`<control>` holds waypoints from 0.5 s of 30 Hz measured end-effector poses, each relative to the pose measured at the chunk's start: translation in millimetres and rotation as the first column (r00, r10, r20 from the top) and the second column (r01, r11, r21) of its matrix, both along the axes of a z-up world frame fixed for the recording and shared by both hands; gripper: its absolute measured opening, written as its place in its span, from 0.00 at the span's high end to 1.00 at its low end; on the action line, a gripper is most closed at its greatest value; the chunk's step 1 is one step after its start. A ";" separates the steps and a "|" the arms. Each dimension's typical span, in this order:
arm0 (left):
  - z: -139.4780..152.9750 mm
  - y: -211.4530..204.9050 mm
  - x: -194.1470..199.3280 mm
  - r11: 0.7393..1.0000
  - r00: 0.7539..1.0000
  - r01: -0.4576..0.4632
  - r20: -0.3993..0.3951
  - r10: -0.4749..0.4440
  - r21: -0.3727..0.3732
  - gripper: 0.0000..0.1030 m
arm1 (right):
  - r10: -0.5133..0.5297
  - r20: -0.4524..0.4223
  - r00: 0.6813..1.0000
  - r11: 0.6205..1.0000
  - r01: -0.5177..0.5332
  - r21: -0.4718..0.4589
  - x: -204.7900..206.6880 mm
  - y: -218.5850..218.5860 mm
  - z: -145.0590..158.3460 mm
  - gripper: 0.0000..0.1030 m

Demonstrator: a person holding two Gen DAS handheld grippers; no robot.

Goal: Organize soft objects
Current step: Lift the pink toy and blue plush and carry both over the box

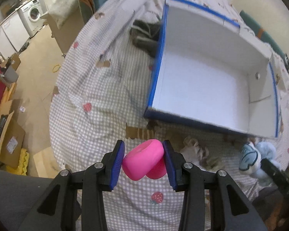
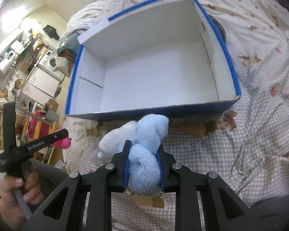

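Observation:
My left gripper is shut on a pink soft toy and holds it above the checked bedsheet, in front of the blue-and-white box. My right gripper is shut on a light blue and white plush toy, just in front of the box's near wall. The box is open and its white inside holds nothing. The plush also shows in the left wrist view at the right. The left gripper with the pink toy shows at the left of the right wrist view.
A dark striped cloth lies on the bed beside the box's left wall. A crumpled beige cloth lies in front of the box. The bed's edge drops to a floor with cardboard boxes at the left.

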State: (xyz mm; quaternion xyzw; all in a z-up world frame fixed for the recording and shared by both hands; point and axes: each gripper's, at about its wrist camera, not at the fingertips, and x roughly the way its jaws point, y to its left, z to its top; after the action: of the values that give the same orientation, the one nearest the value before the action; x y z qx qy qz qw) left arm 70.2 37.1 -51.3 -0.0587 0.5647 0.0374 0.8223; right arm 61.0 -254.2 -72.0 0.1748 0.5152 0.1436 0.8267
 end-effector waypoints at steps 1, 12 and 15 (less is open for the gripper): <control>5.4 1.0 0.1 1.000 1.000 -0.003 0.009 0.003 -0.008 0.64 | 0.000 0.013 1.000 1.000 0.000 0.002 -1.4 -1.6 4.5 0.76; 63.9 -12.9 12.9 0.997 0.985 0.052 0.163 -0.061 0.059 0.64 | -0.006 0.143 0.990 1.000 0.006 0.002 18.6 -9.0 52.9 0.76; 68.1 -17.3 22.9 0.995 0.982 0.069 0.172 -0.079 0.066 0.64 | -0.014 0.151 0.988 1.000 0.014 0.001 34.1 -10.7 57.7 0.76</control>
State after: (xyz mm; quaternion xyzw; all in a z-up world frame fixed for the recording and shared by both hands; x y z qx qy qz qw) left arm 93.2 19.8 16.8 -0.0159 0.4911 0.0183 0.8708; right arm 95.1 -265.0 -14.3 0.1670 0.4500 0.1504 0.8643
